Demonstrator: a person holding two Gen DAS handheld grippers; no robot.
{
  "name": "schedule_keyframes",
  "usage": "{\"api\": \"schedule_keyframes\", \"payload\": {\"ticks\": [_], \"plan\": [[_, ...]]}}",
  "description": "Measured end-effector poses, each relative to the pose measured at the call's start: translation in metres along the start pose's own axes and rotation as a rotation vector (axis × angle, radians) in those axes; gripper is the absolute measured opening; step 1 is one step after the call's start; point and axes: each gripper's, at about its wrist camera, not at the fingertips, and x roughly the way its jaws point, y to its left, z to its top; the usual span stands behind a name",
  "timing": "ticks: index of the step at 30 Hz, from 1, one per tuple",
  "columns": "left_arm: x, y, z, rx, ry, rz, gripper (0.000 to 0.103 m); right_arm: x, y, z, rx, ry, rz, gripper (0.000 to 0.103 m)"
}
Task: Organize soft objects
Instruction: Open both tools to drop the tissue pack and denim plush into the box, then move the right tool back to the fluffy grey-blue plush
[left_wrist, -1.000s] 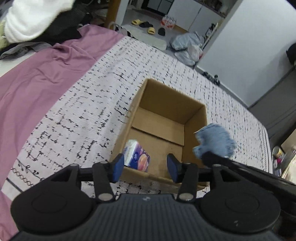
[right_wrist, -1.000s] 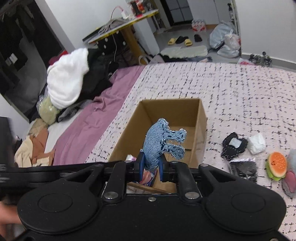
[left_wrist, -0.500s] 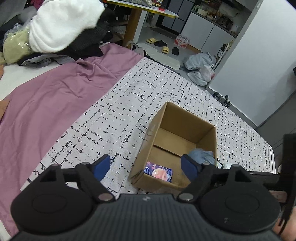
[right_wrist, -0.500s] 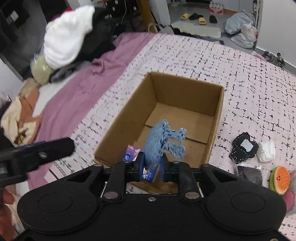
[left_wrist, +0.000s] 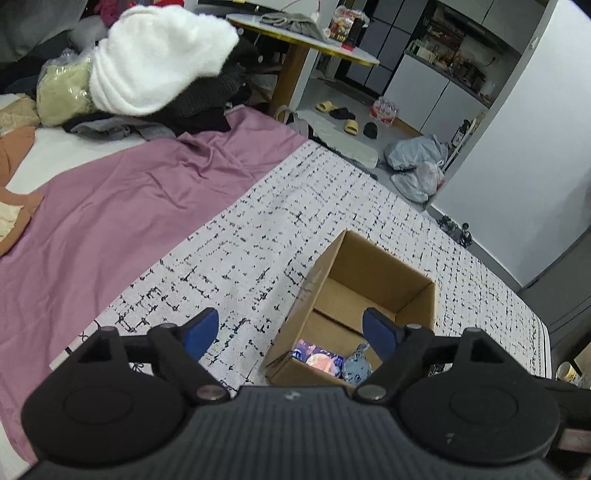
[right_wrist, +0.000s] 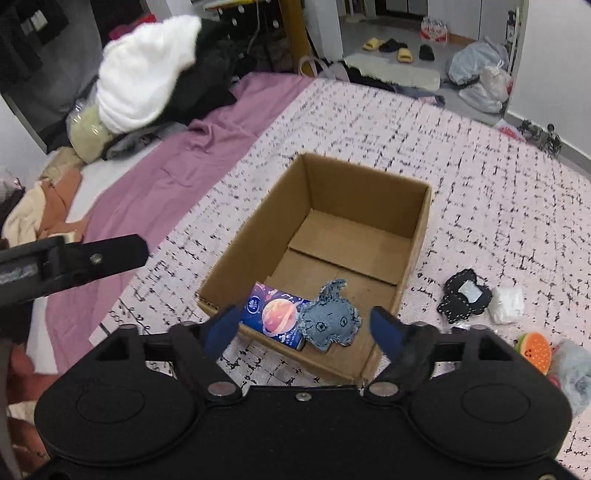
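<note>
An open cardboard box (right_wrist: 369, 177) stands on the black-and-white checked bedcover. Inside it, at the near end, a blue denim soft toy (right_wrist: 328, 325) lies against a purple tissue pack (right_wrist: 275, 315). My right gripper (right_wrist: 304, 328) hovers over the box's near end. Its jaws are opening, and the toy lies loose below them, touching neither pad. In the left wrist view the same box (left_wrist: 376, 269) holds the tissue pack (left_wrist: 317, 360) and the denim toy (left_wrist: 356, 369). My left gripper (left_wrist: 290, 329) stands open and empty, above the box's left side.
To the right of the box lie a black fabric patch (right_wrist: 463, 301), a white pouch (right_wrist: 508, 304), a watermelon-coloured plush (right_wrist: 535, 350) and a grey plush (right_wrist: 574, 369). A purple sheet (left_wrist: 110, 221) and a clothes pile (left_wrist: 155, 74) cover the left; the floor lies beyond the bed's far edge.
My right gripper let go of the denim toy, which dropped into the box beside the tissue pack. My left gripper opened wider and pulled up and back from the box.
</note>
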Motion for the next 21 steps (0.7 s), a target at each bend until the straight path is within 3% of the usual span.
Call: {"api": "schedule_keyframes", "payload": {"ticks": [3, 6, 21], "plan": [[-0.006, -0.008, -0.002, 0.026, -0.015, -0.008, 0.084, -0.016, -0.009, -0.006, 0.004, -0.035, 0.012, 0.088], [-0.009, -0.016, -0.004, 0.051, 0.018, -0.061, 0.084, -0.029, -0.019, -0.014, 0.008, -0.075, 0.026, 0.103], [-0.023, -0.074, -0.032, 0.202, -0.002, -0.034, 0.092, -0.093, -0.088, -0.060, 0.133, -0.198, 0.004, 0.103]]}}
